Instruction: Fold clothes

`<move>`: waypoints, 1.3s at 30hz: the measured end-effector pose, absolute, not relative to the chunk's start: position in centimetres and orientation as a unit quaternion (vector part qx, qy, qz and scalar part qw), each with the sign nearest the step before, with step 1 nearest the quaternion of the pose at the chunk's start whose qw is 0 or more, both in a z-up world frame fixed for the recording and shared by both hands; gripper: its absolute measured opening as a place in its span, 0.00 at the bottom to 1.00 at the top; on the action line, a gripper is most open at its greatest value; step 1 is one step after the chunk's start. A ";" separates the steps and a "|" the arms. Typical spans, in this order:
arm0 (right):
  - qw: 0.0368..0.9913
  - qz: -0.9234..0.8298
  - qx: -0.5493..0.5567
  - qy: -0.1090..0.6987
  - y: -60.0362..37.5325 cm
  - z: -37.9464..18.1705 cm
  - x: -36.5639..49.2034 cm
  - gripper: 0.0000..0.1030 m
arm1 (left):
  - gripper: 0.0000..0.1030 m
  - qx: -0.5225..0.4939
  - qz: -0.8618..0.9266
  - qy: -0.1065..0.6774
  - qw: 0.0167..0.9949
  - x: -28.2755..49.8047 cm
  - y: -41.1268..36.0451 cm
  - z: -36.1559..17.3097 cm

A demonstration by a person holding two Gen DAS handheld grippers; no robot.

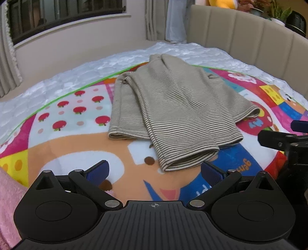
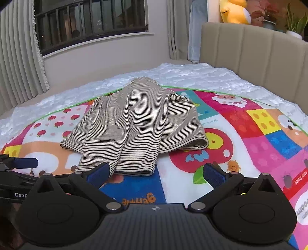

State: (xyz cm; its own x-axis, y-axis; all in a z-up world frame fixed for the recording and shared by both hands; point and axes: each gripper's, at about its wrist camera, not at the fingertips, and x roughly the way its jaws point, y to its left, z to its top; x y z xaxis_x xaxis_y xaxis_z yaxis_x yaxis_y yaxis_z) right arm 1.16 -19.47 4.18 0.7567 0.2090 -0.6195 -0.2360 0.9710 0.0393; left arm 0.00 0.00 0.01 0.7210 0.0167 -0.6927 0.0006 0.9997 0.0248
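Observation:
A beige garment with thin dark stripes (image 1: pixel 169 107) lies partly folded on a colourful cartoon blanket (image 1: pixel 80 146), its sleeves laid down the middle toward me. My left gripper (image 1: pixel 156 171) hovers open just short of the nearest sleeve end, nothing between its blue pads (image 1: pixel 98 171). In the right wrist view the same striped garment (image 2: pixel 134 123) lies ahead on the blanket (image 2: pixel 250 153). My right gripper (image 2: pixel 156 173) is open too, its left pad (image 2: pixel 99 173) at the hem of the nearest sleeve, holding nothing. Each gripper shows at the edge of the other's view.
The blanket covers a white quilted mattress (image 1: pixel 57 80). A beige padded headboard (image 2: pixel 259 53) rises at the right. A window with bars (image 2: pixel 90 27) and curtains are at the back left. Pink cloth (image 1: pixel 7 202) sits at the near left. A yellow plush toy (image 2: pixel 234 11) and plants stand behind the headboard.

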 end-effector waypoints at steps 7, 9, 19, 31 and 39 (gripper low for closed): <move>0.934 0.123 -0.030 0.334 -18.3 3.8 0.7 1.00 | 1.00 -0.025 -0.003 0.390 0.920 0.3 0.6 -0.2; 0.932 0.128 -0.018 0.340 -18.9 4.0 1.1 1.00 | 1.00 -0.021 -0.003 0.391 0.920 0.3 0.8 -0.1; 0.930 0.132 -0.007 0.343 -19.6 3.9 1.5 1.00 | 1.00 -0.018 0.003 0.394 0.919 0.4 0.6 -0.2; 0.930 0.132 -0.007 0.343 -19.5 4.0 1.4 1.00 | 1.00 -0.018 0.003 0.394 0.919 0.3 0.6 -0.3; 0.931 0.133 -0.007 0.340 -19.5 4.1 1.4 1.00 | 1.00 -0.018 0.002 0.394 0.919 0.4 0.7 -0.2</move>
State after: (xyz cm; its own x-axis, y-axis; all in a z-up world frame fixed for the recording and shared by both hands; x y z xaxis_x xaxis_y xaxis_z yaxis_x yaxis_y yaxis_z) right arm 1.36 -19.45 4.09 0.7328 0.2437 -0.6353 -0.2533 0.9643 0.0778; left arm 0.37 0.74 -0.23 0.6891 -0.0104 -0.7246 -0.0184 0.9993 -0.0319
